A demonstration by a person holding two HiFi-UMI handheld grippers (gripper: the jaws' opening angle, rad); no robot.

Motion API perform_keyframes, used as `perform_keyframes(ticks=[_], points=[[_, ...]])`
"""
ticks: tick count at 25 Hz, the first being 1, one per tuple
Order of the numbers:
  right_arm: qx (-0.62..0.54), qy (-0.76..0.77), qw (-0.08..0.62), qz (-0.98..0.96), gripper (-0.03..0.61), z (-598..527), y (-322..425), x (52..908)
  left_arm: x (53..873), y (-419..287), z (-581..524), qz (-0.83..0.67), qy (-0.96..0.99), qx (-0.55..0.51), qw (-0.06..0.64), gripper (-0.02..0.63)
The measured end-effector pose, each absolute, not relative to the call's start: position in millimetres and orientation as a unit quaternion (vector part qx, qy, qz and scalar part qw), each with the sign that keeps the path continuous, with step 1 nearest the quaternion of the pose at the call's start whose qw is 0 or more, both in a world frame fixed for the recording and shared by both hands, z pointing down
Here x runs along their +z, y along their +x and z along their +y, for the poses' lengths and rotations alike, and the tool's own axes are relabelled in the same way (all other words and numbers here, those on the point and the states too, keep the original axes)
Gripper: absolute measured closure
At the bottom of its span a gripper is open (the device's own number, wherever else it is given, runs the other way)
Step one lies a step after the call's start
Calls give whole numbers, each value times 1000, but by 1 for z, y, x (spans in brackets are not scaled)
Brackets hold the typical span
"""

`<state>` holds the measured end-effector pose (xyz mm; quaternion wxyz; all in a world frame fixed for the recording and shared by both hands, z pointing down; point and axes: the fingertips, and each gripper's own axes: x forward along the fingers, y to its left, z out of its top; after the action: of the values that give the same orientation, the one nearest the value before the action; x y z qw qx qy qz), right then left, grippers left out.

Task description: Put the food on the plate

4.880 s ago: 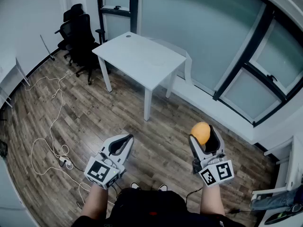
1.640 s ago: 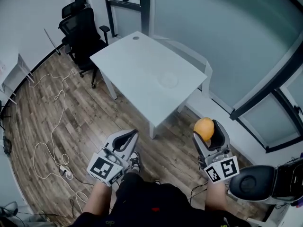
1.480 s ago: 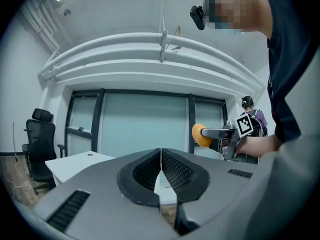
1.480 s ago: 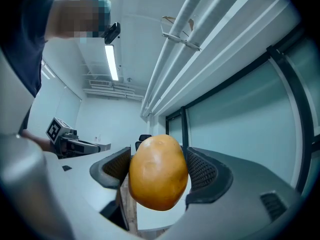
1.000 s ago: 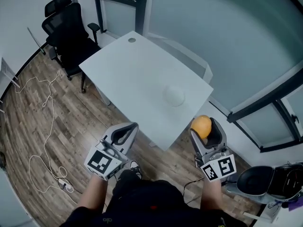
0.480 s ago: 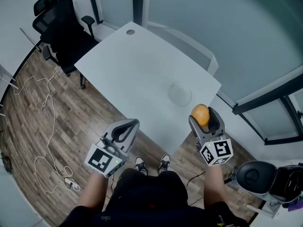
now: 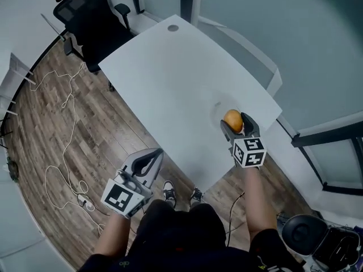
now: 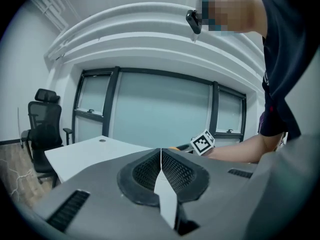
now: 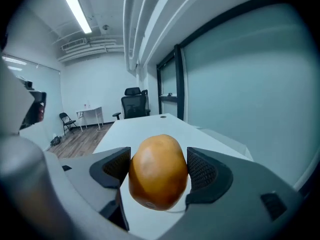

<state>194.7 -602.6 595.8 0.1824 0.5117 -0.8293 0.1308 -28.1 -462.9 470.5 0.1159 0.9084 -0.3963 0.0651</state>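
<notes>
Head view first: orange fruit (image 7: pixel 232 118) clamped in right gripper (image 7: pixel 233 122), held above the near right corner of white table (image 7: pixel 170 78); left gripper (image 7: pixel 154 153) low, off the table edge, over wood floor (image 7: pixel 85 129). Left gripper view next: jaws pressed flat together, nothing between. Right gripper view: orange fruit squeezed at both flanks, long axis near upright, dimpled end pointing down, tabletop beneath.
</notes>
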Motion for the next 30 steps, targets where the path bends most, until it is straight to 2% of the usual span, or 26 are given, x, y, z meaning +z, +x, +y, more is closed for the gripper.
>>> perform_keyframes(ticks=[9, 17, 22, 28, 29, 30], points=[[145, 504, 321, -789, 214, -660, 205, 705, 498, -41, -450, -438, 881, 104, 147, 591], [153, 485, 342, -790, 213, -663, 198, 720, 502, -40, -447, -447, 874, 102, 161, 591], [116, 483, 316, -808, 212, -649, 196, 676, 494, -43, -440, -448, 874, 105, 157, 591], [52, 517, 191, -833, 217, -595, 201, 555, 468, -40, -430, -437, 885, 89, 133, 591], [41, 525, 173, -832, 241, -584, 204, 536, 463, -39, -428, -433, 889, 86, 123, 591], [34, 533, 155, -831, 303, -572, 207, 518, 457, -37, -427, -428, 893, 81, 112, 591]])
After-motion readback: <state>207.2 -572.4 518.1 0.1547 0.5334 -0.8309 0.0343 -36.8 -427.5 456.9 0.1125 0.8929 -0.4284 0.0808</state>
